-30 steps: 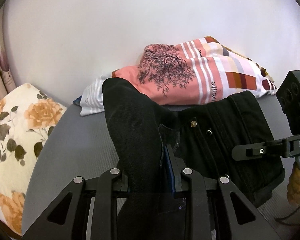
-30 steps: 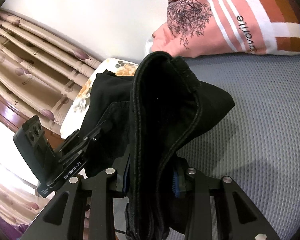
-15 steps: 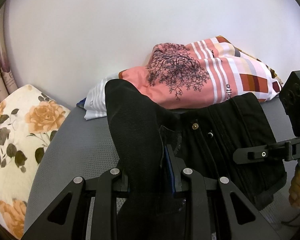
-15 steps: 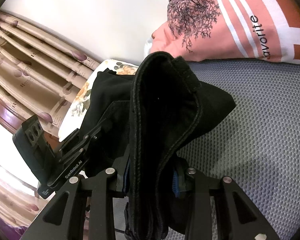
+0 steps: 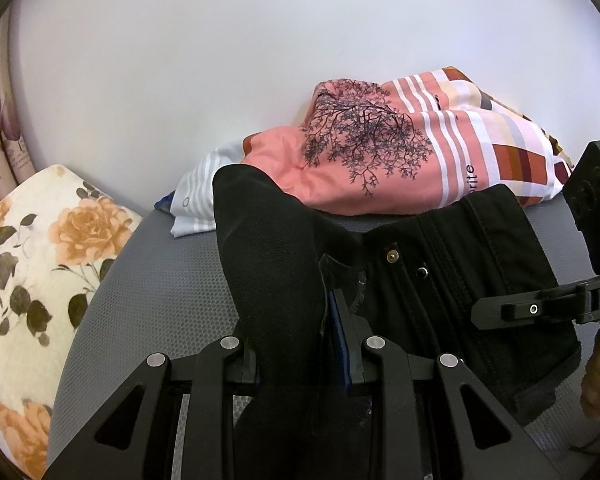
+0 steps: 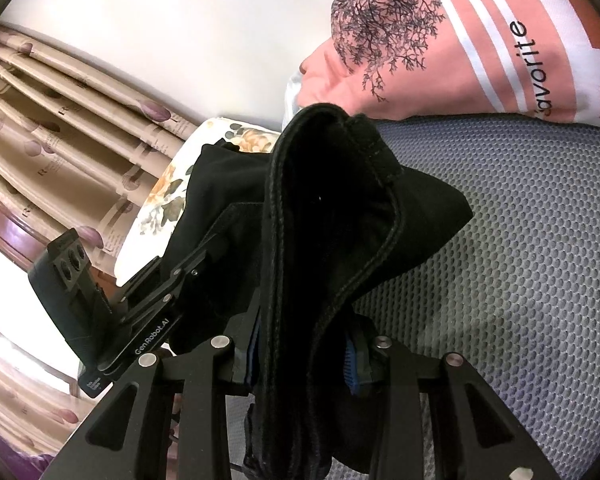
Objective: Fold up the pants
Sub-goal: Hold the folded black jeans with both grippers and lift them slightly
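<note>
The black pants (image 5: 439, 280) hang bunched between both grippers above a grey mesh surface (image 5: 172, 288). My left gripper (image 5: 296, 344) is shut on a thick fold of the black cloth, near the brass waist button (image 5: 391, 255). My right gripper (image 6: 303, 344) is shut on the stitched waistband edge of the pants (image 6: 331, 216), which rises in a folded hump before it. The right gripper shows at the right in the left wrist view (image 5: 539, 308); the left gripper shows at the left in the right wrist view (image 6: 140, 320).
A pink quilt with a tree print (image 5: 371, 160) lies against the white wall behind the pants; it also shows in the right wrist view (image 6: 439, 40). A floral pillow (image 5: 28, 264) is at the left. Beige curtains (image 6: 60, 120) hang at the far left.
Both grippers have moved forward toward the pink quilt with the pants held; the quilt looks nearer and larger. Both grips are unchanged.
</note>
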Demonstrator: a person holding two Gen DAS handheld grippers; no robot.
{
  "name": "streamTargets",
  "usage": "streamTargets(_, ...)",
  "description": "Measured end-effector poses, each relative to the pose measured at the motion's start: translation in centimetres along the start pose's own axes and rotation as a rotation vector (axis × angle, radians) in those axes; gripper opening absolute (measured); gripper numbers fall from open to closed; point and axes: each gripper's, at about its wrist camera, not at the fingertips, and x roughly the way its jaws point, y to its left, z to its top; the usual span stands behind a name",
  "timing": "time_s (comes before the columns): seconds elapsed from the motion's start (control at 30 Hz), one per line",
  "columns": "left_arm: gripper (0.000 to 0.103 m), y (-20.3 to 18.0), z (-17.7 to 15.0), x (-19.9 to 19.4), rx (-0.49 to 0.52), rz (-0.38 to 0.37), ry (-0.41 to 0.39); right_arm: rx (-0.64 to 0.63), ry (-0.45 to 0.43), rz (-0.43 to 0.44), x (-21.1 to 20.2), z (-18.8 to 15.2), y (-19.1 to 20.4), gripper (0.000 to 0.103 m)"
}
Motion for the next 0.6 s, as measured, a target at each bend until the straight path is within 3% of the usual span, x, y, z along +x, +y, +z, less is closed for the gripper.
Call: streamTargets(0.6,0.027,0.8,-0.5,1.8,-0.007,0.012,0.02,0.016,0.0,-0.003,0.6,0.5,-1.3,0.031)
